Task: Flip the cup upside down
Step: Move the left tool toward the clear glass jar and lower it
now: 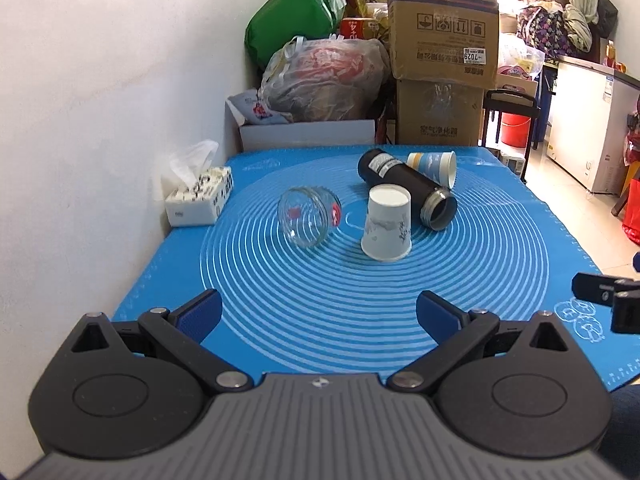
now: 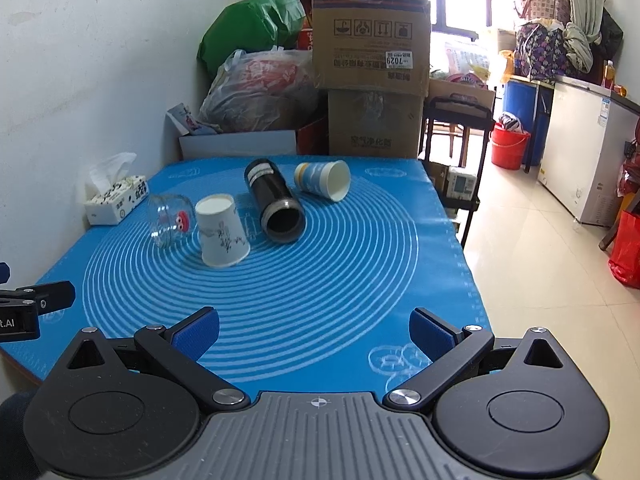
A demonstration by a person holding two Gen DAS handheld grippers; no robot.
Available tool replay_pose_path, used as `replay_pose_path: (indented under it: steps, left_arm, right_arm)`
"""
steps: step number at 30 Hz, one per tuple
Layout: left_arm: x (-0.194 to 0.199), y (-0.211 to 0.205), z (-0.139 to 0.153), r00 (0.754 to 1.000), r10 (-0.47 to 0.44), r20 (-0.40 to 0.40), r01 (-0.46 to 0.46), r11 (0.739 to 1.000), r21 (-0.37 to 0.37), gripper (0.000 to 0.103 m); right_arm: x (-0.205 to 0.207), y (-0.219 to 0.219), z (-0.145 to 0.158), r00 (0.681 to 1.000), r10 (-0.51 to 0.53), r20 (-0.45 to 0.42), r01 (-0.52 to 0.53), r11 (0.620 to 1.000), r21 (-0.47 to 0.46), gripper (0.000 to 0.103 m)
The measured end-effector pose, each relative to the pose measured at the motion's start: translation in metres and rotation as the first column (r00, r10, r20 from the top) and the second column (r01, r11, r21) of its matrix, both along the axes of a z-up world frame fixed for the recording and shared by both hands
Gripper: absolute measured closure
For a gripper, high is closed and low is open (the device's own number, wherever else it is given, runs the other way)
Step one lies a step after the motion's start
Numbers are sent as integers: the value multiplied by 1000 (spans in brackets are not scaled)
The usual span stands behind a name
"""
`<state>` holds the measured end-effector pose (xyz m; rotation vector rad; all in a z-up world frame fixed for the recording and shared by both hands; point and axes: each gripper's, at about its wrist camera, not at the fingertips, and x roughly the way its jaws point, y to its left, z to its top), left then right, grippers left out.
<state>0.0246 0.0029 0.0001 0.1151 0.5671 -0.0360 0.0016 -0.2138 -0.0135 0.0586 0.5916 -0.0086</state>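
A white paper cup (image 1: 387, 222) (image 2: 222, 230) stands upside down near the middle of the blue mat (image 1: 320, 320) (image 2: 320, 280). A clear glass jar (image 1: 309, 216) (image 2: 170, 219) lies on its side to its left. A black flask (image 1: 406, 186) (image 2: 274, 200) lies on its side behind it. A blue-and-white paper cup (image 1: 434, 166) (image 2: 323, 180) lies on its side at the back. My left gripper (image 1: 319, 314) is open and empty over the mat's near edge. My right gripper (image 2: 314, 330) is open and empty, near the front right.
A tissue box (image 1: 199, 200) (image 2: 116, 198) sits at the mat's left edge by the white wall. Cardboard boxes (image 1: 442, 52) (image 2: 372, 60) and bags (image 1: 324, 80) are stacked behind the table. The table's right edge drops to a tiled floor (image 2: 540, 280).
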Motion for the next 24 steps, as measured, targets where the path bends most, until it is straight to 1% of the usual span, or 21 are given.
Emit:
replay_pose_path:
  steps: [7, 10, 14, 17, 19, 22, 24]
  left_arm:
    - [48, -2, 5, 999, -36, 28, 34, 997, 67, 1]
    - [77, -1, 3, 998, -60, 30, 56, 992, 113, 1]
    - [119, -1, -5, 995, -98, 15, 94, 979, 183, 1]
    - [155, -2, -9, 990, -141, -21, 142, 963, 227, 1]
    - [180, -2, -11, 987, -154, -39, 159, 956, 247, 1]
    - [213, -1, -13, 980, -185, -67, 196, 948, 252, 1]
    - [235, -2, -17, 969, -220, -115, 243, 937, 252, 1]
  right_arm:
    - [28, -1, 5, 1000, -7, 20, 8, 1000, -18, 1]
    - [41, -1, 4, 1000, -8, 19, 9, 1000, -21, 1]
    - [61, -2, 1, 1000, -7, 4, 8, 1000, -25, 1]
    - [75, -5, -3, 1000, -11, -7, 11, 1000, -29, 1]
    - [82, -7, -6, 1000, -17, -15, 17, 1000, -27, 1]
    - [90, -12, -11, 999, -25, -27, 25, 1000, -18, 1]
    - [94, -16, -15, 999, -31, -38, 30, 1000, -8, 1]
